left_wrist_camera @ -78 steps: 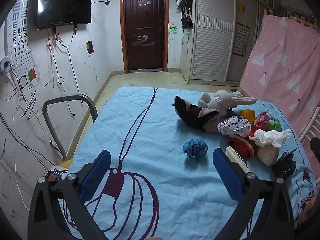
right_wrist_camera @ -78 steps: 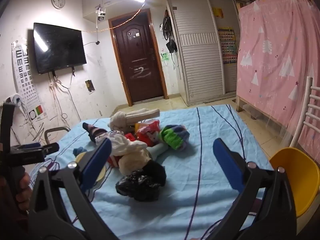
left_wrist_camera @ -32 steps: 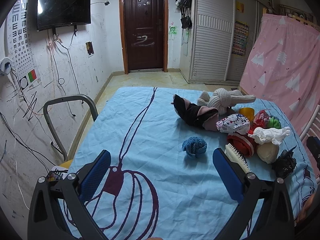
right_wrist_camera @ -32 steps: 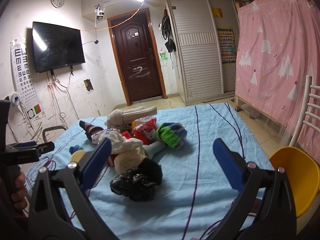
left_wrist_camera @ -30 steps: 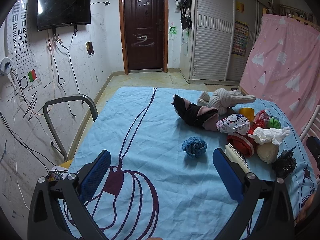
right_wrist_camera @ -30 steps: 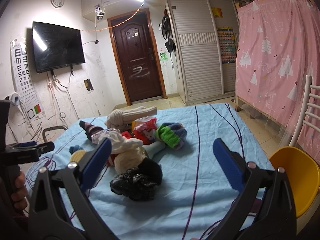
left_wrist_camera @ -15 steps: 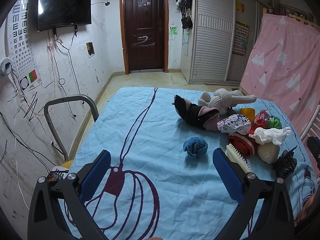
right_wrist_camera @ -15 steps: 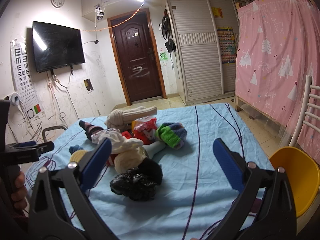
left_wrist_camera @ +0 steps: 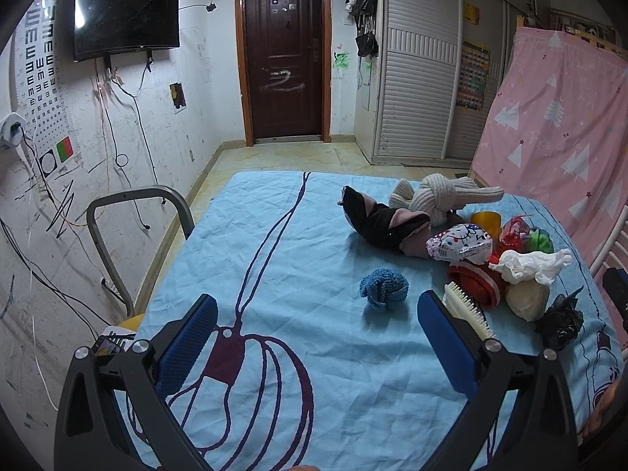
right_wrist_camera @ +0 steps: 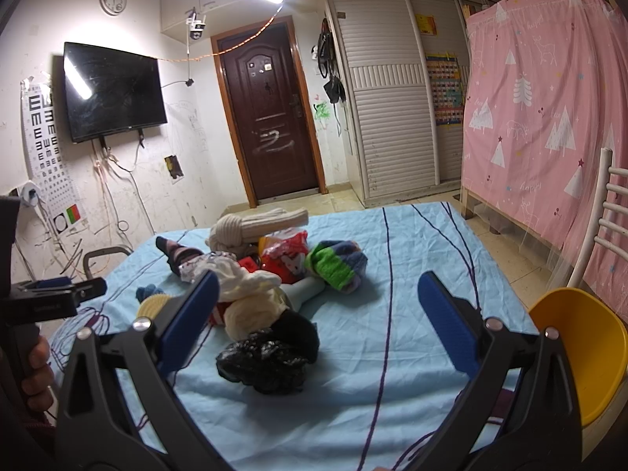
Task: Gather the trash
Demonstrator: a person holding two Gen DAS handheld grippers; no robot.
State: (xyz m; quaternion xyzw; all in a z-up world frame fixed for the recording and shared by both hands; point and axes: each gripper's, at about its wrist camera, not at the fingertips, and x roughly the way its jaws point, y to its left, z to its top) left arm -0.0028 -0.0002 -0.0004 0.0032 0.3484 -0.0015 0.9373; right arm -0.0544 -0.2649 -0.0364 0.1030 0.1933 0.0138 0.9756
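On the blue bed sheet (left_wrist_camera: 274, 267), our trash lies untouched in one heap: a crumpled black bag (right_wrist_camera: 263, 361), white tissue (left_wrist_camera: 530, 265) and a snack wrapper (left_wrist_camera: 461, 245), mixed with socks and a brush (left_wrist_camera: 469, 308). Both our left claw (left_wrist_camera: 314, 343) and right claw (right_wrist_camera: 318, 322) hover with fingers apart, holding nothing. We judge collecting hasn't begun; everything remains to pick up.

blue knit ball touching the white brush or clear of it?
Apart. The left wrist view shows bare blue sheet between the blue knit ball and the white brush.
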